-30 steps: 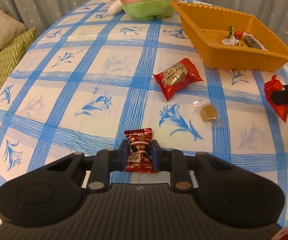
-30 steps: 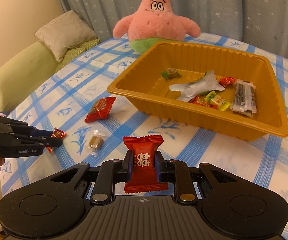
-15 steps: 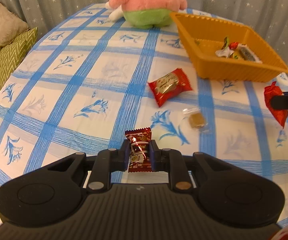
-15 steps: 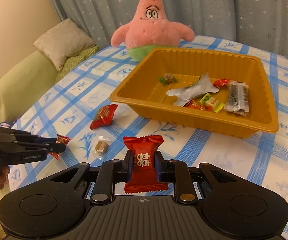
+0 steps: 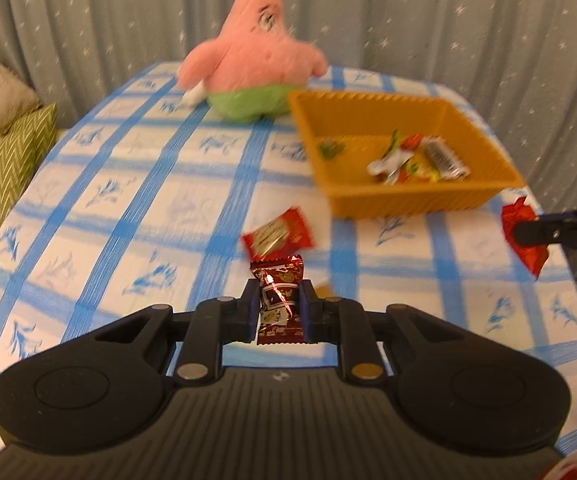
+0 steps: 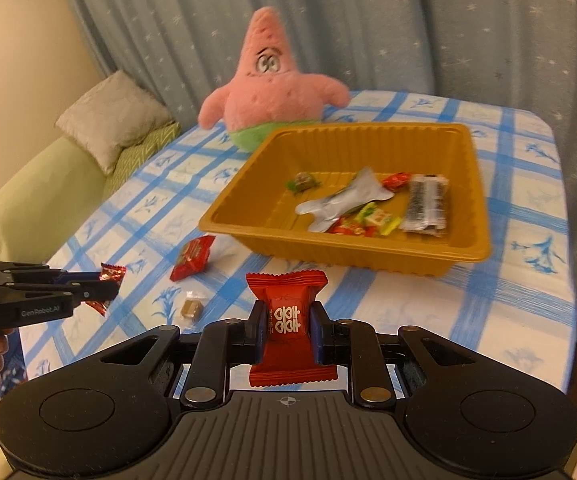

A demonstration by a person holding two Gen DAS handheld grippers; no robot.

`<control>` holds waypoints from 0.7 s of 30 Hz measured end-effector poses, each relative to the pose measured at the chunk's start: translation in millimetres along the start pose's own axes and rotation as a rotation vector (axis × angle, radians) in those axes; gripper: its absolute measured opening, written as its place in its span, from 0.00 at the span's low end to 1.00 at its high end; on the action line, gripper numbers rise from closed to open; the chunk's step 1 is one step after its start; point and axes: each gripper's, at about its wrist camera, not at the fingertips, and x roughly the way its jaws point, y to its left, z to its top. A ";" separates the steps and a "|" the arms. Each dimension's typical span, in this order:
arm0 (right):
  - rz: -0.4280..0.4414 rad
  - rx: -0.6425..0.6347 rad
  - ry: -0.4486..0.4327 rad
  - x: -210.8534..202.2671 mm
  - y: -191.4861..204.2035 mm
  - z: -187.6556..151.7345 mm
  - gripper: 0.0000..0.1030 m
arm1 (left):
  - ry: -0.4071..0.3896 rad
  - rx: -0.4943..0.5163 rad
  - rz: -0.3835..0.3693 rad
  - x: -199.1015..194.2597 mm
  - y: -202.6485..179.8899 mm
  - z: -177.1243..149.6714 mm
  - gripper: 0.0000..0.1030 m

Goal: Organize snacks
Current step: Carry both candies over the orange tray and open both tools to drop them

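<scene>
Checked tablecloth (image 6: 468,320) below; both tongs (image 5: 279,307) (image 6: 287,322) clamped on upright candies (image 5: 278,300) (image 6: 286,320), long axes vertical.

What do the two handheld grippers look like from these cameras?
Both are matte black plastic. The right gripper and left gripper have ribbed bodies, round side discs, metal pivot pins and blue-edged pads. From the right wrist view, the left gripper's side reads "GenRobot.AI" in white lettering.

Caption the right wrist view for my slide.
Right gripper holds a red candy before the snack-filled orange tray.
</scene>
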 end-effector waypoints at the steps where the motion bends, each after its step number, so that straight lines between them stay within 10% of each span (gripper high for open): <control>1: -0.003 0.009 -0.005 -3.7 -3.9 0.4 0.22 | -0.009 0.003 -0.008 -1.8 -4.4 3.1 0.18; 21: -0.057 0.097 -0.127 -50.6 -74.2 36.6 0.22 | -0.097 0.078 -0.034 15.8 -71.7 72.4 0.18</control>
